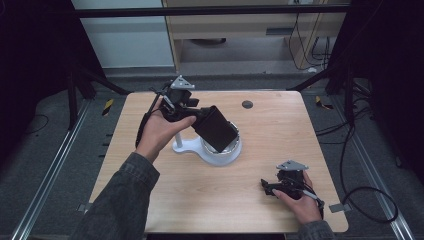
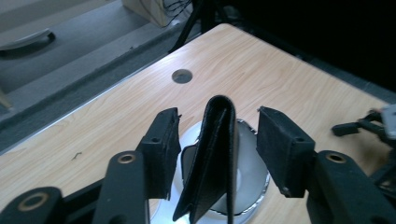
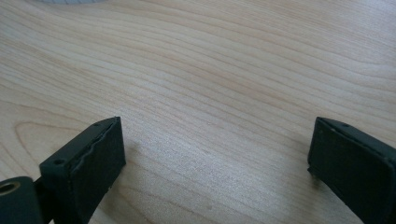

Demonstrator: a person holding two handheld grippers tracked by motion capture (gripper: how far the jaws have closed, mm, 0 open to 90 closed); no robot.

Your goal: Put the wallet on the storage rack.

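Observation:
A black folded wallet (image 1: pixel 216 129) leans tilted with its lower end in a round white dish (image 1: pixel 235 152) that has a shiny rim and a white foot. My left gripper (image 1: pixel 202 116) reaches to it from the left. In the left gripper view the wallet (image 2: pixel 217 154) stands on edge between the two pads (image 2: pixel 161 149) with a gap on each side, so the gripper (image 2: pixel 219 135) is open. The dish (image 2: pixel 254 163) lies just beyond. My right gripper (image 1: pixel 266 187) rests low near the table's front right, open (image 3: pixel 215 163) over bare wood with nothing between its pads.
The light wooden table (image 1: pixel 280 130) has a round dark cable hole (image 1: pixel 247 104) at the back, seen also as the hole (image 2: pixel 181 75). Black frame legs and cables surround the table on the grey floor. The right gripper (image 2: pixel 359 127) lies beyond the dish.

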